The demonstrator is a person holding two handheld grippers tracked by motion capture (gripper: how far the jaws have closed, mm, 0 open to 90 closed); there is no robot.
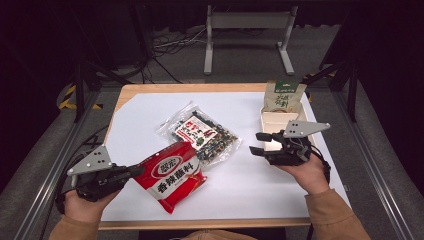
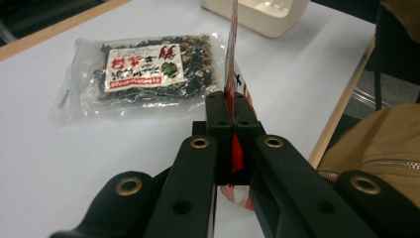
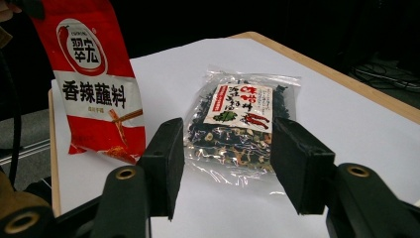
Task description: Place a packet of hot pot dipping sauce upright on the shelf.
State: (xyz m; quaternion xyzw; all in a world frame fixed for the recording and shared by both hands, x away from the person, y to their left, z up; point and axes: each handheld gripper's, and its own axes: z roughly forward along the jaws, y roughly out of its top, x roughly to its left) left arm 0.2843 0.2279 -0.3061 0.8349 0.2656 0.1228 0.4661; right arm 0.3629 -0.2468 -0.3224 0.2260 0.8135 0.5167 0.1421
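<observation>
My left gripper [image 1: 136, 171] is shut on the edge of a red and white seasoning packet [image 1: 172, 175], holding it lifted and tilted near the table's front left. In the left gripper view the packet [image 2: 231, 54] stands edge-on between the closed jaws. A clear bag of dark mixed spices [image 1: 201, 134] lies flat on the white sheet mid-table. My right gripper [image 1: 256, 143] hovers open to the bag's right, jaws pointing left. In the right gripper view the spice bag [image 3: 237, 124] lies beyond the open jaws and the red packet [image 3: 94, 79] hangs at the left.
A cream tray [image 1: 278, 123] sits at the right rear with a green and tan pouch [image 1: 283, 97] standing in its far end. The wooden table edge [image 1: 200, 223] runs along the front. A metal frame stands on the floor behind.
</observation>
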